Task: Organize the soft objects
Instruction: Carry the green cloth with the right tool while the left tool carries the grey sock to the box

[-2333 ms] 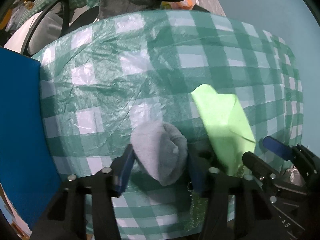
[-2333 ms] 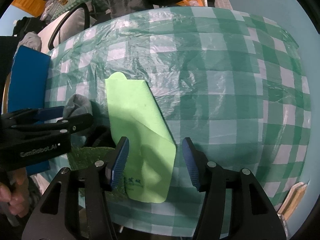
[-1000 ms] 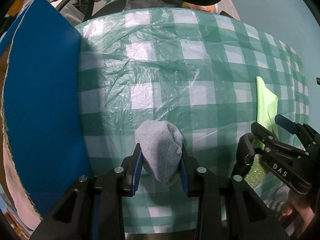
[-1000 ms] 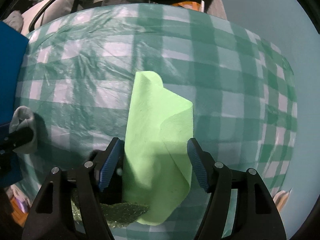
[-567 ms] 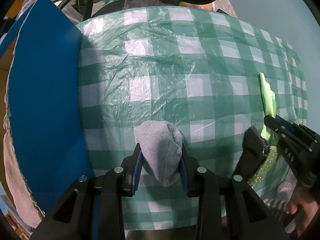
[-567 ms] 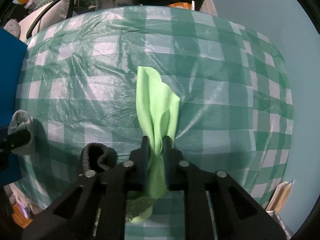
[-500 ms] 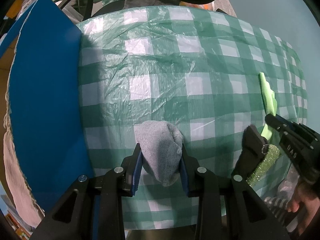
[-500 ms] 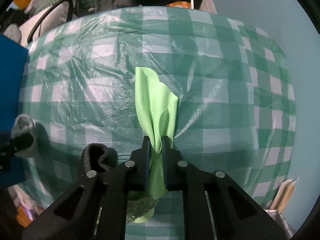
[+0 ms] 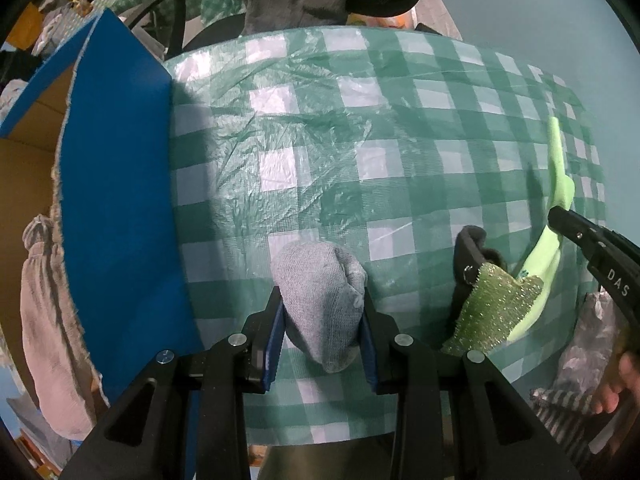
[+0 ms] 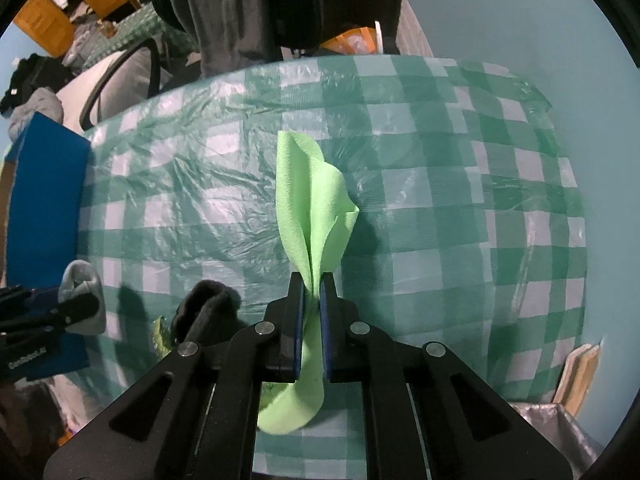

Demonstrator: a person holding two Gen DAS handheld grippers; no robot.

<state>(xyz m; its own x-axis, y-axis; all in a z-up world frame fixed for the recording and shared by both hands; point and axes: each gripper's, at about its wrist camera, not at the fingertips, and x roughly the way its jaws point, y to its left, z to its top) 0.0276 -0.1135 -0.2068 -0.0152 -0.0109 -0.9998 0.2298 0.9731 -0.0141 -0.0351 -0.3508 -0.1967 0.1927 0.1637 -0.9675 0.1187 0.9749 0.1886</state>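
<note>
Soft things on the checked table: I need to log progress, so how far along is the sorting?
Done: nothing clearly put away; the blue box interior isn't visible. In hand: the left gripper is shut on the grey sock, the right gripper on the green cloth. Left: the dark sock and glittery scrubber lie on the table.

White "DAS" on the right gripper body.

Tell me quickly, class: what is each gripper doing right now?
Left gripper: shut on the grey sock.
Right gripper: shut on the green cloth, which bunches up between its pads.
</note>
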